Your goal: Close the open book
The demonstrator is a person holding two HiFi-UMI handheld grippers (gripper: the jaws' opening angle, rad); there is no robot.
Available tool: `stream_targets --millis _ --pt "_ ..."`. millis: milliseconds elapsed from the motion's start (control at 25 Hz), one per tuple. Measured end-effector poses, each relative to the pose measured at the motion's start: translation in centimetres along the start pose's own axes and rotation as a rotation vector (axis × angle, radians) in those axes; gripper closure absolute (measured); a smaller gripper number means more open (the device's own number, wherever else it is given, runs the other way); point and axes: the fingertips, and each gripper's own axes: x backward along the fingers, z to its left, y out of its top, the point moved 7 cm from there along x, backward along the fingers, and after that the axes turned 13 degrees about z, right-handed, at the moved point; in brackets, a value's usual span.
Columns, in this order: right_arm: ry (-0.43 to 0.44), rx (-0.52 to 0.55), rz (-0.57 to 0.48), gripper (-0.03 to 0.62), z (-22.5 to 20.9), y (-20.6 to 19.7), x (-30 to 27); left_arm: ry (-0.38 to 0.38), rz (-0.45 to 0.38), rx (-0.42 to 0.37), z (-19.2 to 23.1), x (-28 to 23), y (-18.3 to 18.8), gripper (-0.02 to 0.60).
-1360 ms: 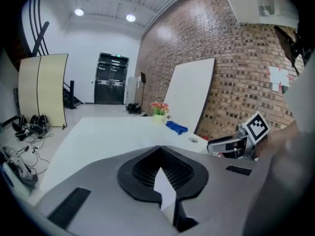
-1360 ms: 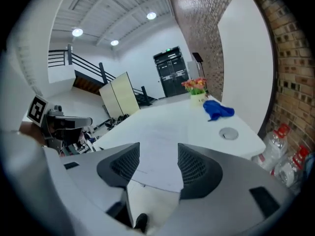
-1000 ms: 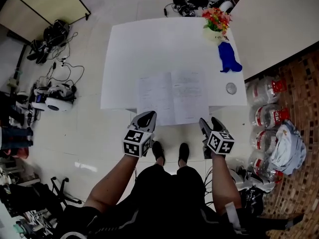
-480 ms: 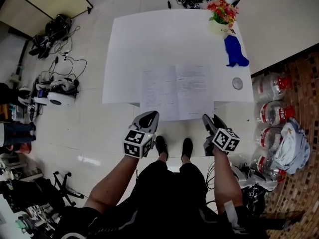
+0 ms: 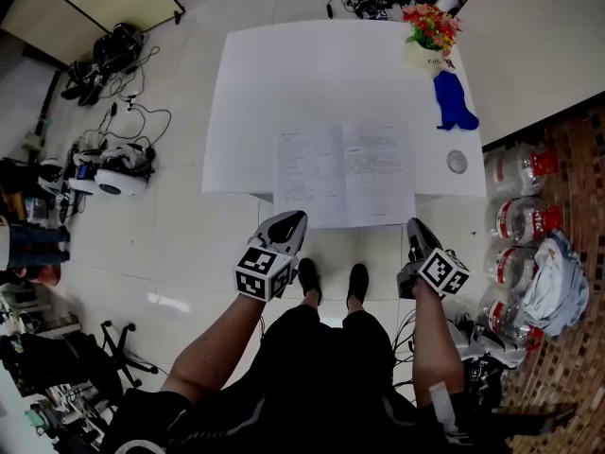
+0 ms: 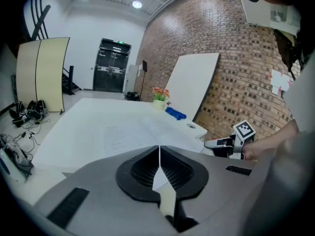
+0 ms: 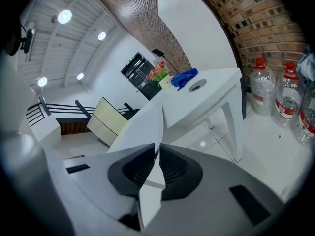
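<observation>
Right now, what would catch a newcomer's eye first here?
The open book lies flat, pages up, overhanging the white table's near edge. At the far right corner stands a pot of red and orange flowers, with a blue object just nearer.

Right gripper (image 5: 417, 230): the jaws, apart a second ago, have just been closing and now meet tip to tip, with nothing between them. The gripper has rolled about its own line. Its marker cube (image 5: 442, 271) shows a different tilt and sits slightly further right and lower in the head view. The head view has drifted: the table (image 5: 284, 83) and the open book (image 5: 344, 175) appear a little further right.
</observation>
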Motion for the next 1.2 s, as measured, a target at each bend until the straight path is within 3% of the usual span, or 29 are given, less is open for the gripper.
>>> stream_targets --millis 240,480,960,1200 --pt "0.058 0.065 -0.054 0.585 4.1 2.6 2.7 0.011 -0.032 0.024 0.7 1.0 0.5 0.584" --pt "0.157 0.219 -0.013 0.585 11.5 4.0 3.8 0.065 -0.077 0.069 2.3 2.9 1.3 0.584" --pt "0.292 0.461 0.194 0.586 21.3 1.1 -2.2 0.151 -0.169 0.148 5.3 8.3 0.5 0.584" --pt "0.241 0.603 0.336 0.585 23.8 -2.2 -6.5 0.210 -0.199 0.215 6.8 10.7 -1.3 0.584"
